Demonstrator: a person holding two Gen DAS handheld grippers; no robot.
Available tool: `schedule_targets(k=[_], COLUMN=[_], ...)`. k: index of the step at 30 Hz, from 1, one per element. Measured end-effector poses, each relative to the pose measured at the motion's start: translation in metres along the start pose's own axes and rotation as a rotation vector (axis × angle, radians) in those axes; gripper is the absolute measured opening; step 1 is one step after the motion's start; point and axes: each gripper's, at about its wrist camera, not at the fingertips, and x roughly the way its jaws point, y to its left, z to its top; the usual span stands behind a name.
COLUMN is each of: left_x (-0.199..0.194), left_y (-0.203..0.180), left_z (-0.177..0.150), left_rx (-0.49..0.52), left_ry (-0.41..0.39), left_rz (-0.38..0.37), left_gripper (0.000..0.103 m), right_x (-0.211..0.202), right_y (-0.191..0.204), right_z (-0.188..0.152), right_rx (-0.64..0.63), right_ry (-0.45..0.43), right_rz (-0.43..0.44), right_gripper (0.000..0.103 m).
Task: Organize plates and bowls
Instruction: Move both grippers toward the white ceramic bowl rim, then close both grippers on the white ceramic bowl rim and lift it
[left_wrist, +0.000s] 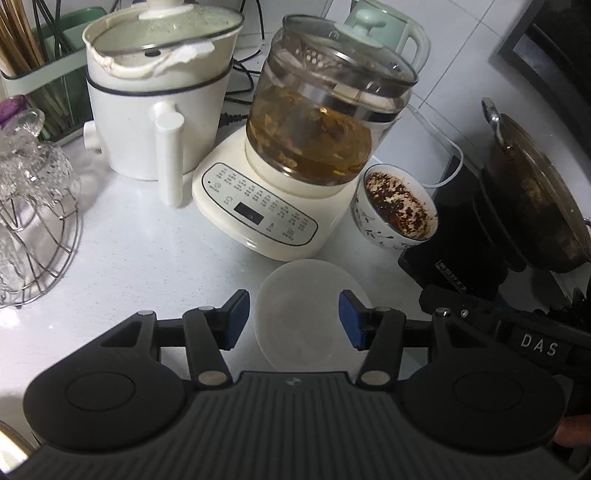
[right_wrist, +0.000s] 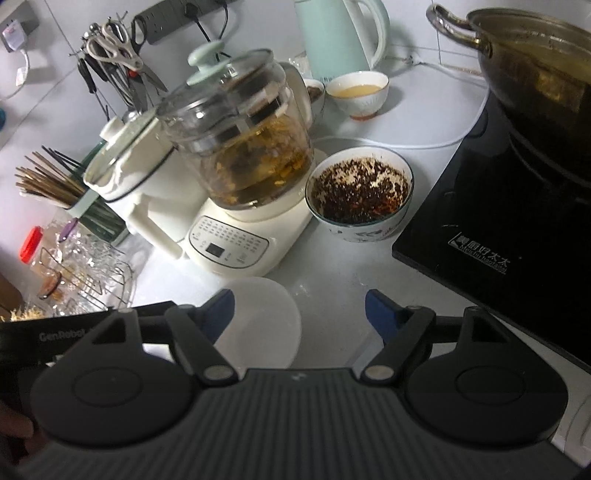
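A white plate (left_wrist: 308, 314) lies flat on the white counter, also in the right wrist view (right_wrist: 260, 321). My left gripper (left_wrist: 291, 319) is open above it, blue pads on either side, holding nothing. My right gripper (right_wrist: 299, 317) is open and empty, its left pad over the plate's edge. A patterned bowl of dark chili flakes (left_wrist: 397, 212) stands right of the kettle base, also seen in the right wrist view (right_wrist: 360, 194). A small bowl of yellow liquid (right_wrist: 357, 92) stands further back, with another small bowl (right_wrist: 314, 94) beside it.
A glass kettle on a cream base (left_wrist: 258, 199) stands just behind the plate. A white pot (left_wrist: 155, 110), a chopstick holder (right_wrist: 74, 192) and a wire rack of glassware (left_wrist: 33, 206) stand left. A black induction hob (right_wrist: 498, 229) with a steel pot (right_wrist: 535, 74) is right.
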Motion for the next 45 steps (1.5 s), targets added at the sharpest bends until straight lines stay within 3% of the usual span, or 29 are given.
schedule_targets(k=[6,10,13,17,19,24,33,45], left_x=[0.025,0.037,0.043,0.052,0.057,0.067,0.071,0.047], left_y=[0.006,0.011,0.011,0.015,0.016,0.022,0.025,0.028], left_z=[0.0,-0.003,-0.007,-0.015,-0.018,-0.022,-0.024,-0.023], left_rx=[-0.013,-0.026,-0.016,-0.04,-0.041,-0.041,0.022,-0.016], left_ry=[0.009,0.03,0.045,0.059,0.062,0.065,0.026,-0.015], left_rz=[0.003,0.001,0.004,-0.015,-0.007,-0.014,-0.001,-0.031], left_gripper=[0.059,0.059,0.058,0.058,0.057,0.036,0.019,0.018], right_x=[0.027,0.048,0.061,0.074,0.079,0.085,0.093,0.079], right_y=[-0.006,-0.005,-0.001,-0.002,-0.004,-0.006,-0.002,0.003], right_z=[-0.001,-0.002,-0.006,-0.013,-0.016,-0.021,-0.026,-0.024], right_rx=[-0.003,-0.012,-0.038,-0.049,-0.044,-0.035,-0.054,-0.055], right_ry=[0.023,0.061,0.105,0.134,0.137,0.113,0.059,0.046], right_rz=[0.039,0.073,0.075,0.066,0.066,0.074,0.1,0.119], right_gripper=[0.073,0.061,0.042,0.033,0.032,0.025,0.015,0.014])
